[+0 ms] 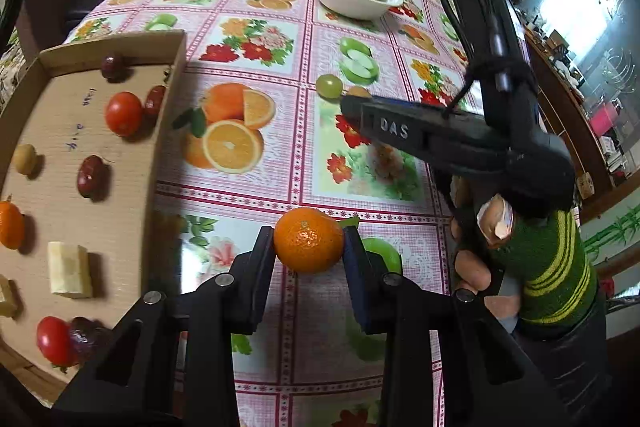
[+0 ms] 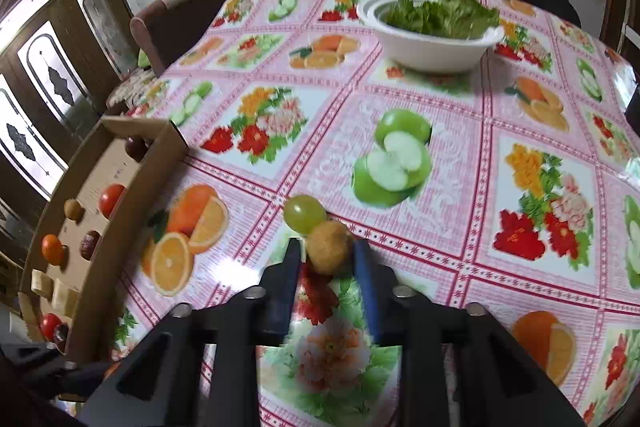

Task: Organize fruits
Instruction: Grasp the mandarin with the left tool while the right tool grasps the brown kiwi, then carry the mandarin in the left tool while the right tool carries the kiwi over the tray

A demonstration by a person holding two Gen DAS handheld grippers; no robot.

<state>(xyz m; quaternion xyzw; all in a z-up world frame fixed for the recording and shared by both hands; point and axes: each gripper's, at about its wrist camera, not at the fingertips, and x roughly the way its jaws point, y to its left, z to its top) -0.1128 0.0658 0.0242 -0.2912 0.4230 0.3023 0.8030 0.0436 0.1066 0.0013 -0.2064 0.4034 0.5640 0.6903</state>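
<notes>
Left tongs pinching small round orange mandarin across its middle, right tongs bracketing brown fuzzy round fruit, contact unclear; both light, soft-skinned, bruisable.

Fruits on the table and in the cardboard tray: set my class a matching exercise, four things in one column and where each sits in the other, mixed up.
Things
1. mandarin
2. brown round fruit
3. green grape
4. white bowl of greens

Places
A. loose on the tablecloth, beside the brown fruit
B. between the fingers of the left tool
C. at the far end of the table
D. between the fingers of the right tool

Pairs: 1-B, 2-D, 3-A, 4-C
</notes>
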